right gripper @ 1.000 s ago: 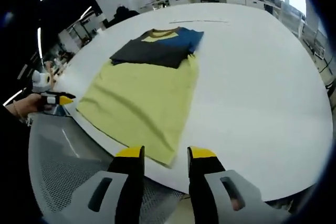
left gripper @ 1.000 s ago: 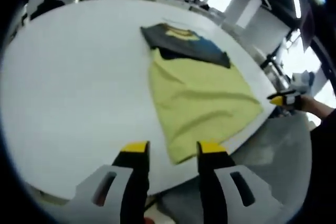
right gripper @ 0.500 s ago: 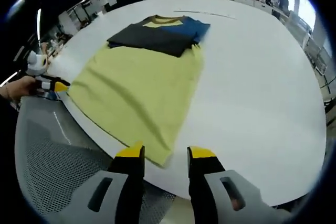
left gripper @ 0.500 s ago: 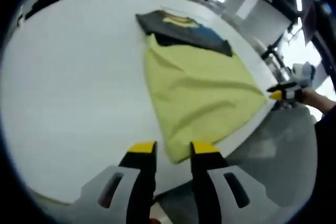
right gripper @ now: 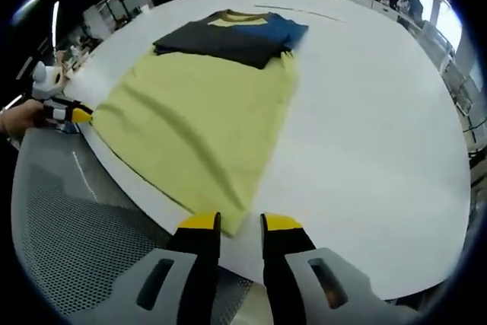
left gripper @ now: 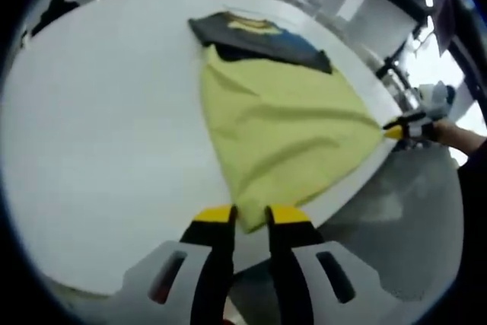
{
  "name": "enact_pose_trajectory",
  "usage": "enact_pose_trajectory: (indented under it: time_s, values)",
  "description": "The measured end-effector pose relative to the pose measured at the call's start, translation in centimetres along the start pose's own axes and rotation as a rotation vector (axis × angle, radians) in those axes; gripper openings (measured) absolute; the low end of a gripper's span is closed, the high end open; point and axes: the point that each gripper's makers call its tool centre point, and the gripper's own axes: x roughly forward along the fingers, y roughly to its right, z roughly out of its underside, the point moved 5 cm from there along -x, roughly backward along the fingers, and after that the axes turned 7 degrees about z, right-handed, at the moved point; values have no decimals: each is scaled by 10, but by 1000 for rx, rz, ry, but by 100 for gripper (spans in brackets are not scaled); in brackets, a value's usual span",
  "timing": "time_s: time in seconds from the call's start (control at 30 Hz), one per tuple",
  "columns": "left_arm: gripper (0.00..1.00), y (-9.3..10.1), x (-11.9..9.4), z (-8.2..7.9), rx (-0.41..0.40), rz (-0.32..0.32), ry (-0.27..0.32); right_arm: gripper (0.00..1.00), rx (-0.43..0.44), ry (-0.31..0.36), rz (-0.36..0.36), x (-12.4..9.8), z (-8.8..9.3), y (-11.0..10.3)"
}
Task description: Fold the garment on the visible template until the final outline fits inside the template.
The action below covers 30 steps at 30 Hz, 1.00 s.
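– Between the jaws of the left gripper (left gripper: 251, 215), what do you see?

– One corner of the hem of the garment (left gripper: 281, 127). It lies just at the yellow tips, near the edge of the white tabletop (left gripper: 99, 112). The jaws stand close together, with only a narrow gap. I cannot tell if they already pinch the cloth.

– And the right gripper (right gripper: 240, 223)?

– It is the same. The other hem corner reaches into the narrow gap between its tips. Whether the cloth is pinched there, I cannot tell either.

– Where does the rest of the garment lie?

– Ahead of both pairs of jaws, flat on the tabletop. The yellow body comes first, with some soft wrinkles. The dark and blue upper part is at the far end and seems to be folded over already.

– How will it handle, do you think?

– It looks like thin knitted cloth, so I judge it light, soft and limp. It will hang and sag between the two grippers, and it may slide a little on the smooth tabletop. It is not fragile.

– Where is the best hold?

– At the two hem corners, I think, a little inside the edge, so that the jaws catch every layer.
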Motion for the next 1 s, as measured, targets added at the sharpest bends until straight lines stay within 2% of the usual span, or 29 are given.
enact_pose_trajectory:
  time_s: [0.63,0.77,1.0]
  values:
    - [3,-6,4,1,-5,-35,-9,7,-25,-17,-20,6,-2,-1]
    - [1,-3,4,1,-19,-23,-24,3,-21,-23,-33,6,-2,-3]
    - [0,-4,3,1,-49,-21,-37,3,-38,-16,-31,4,-1,-3]
